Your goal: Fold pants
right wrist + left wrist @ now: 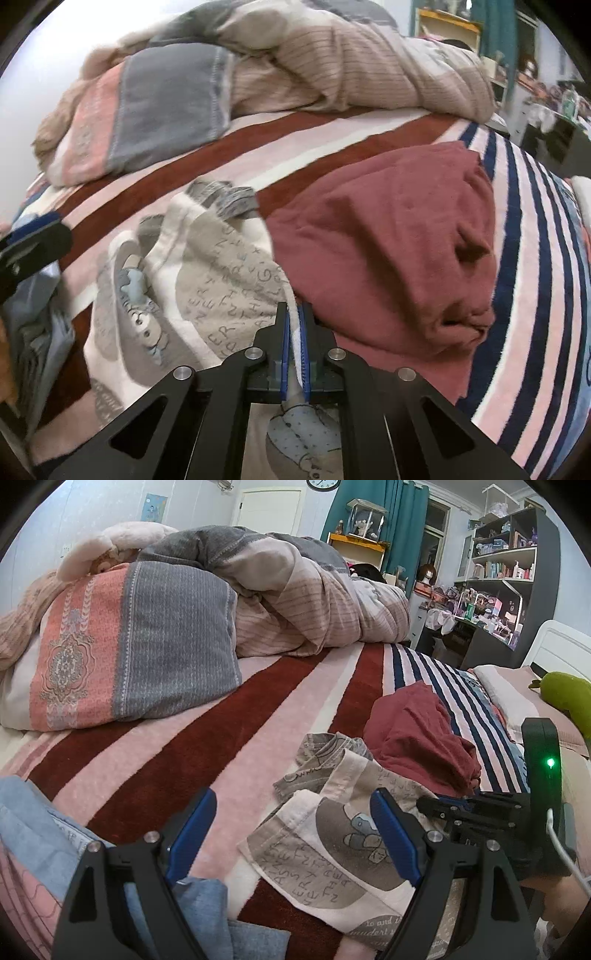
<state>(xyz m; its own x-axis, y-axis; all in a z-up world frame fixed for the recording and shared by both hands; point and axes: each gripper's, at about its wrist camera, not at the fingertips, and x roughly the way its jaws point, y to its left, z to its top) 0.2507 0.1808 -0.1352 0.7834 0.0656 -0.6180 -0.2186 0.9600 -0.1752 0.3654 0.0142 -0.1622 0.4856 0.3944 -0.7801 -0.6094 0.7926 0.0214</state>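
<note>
Cream and grey printed pants (pixel 332 853) with letters and a cartoon figure lie crumpled on the striped bed; they also show in the right wrist view (pixel 207 280). My right gripper (pixel 294 317) is shut on a cream edge of these pants. It shows in the left wrist view (pixel 443 808) as a black body at the right. My left gripper (pixel 293 808) is open, hovering just above the pants' left part, with blue pads (pixel 395 834). Its black finger shows at the left edge of the right wrist view (pixel 33 251).
A crumpled red garment (pixel 417 734) lies right of the pants, also in the right wrist view (pixel 384 251). Blue denim (pixel 33 834) lies at the left. A pillow (pixel 133 646) and a heaped duvet (pixel 303 598) fill the far bed. A desk and shelves (pixel 509 583) stand beyond.
</note>
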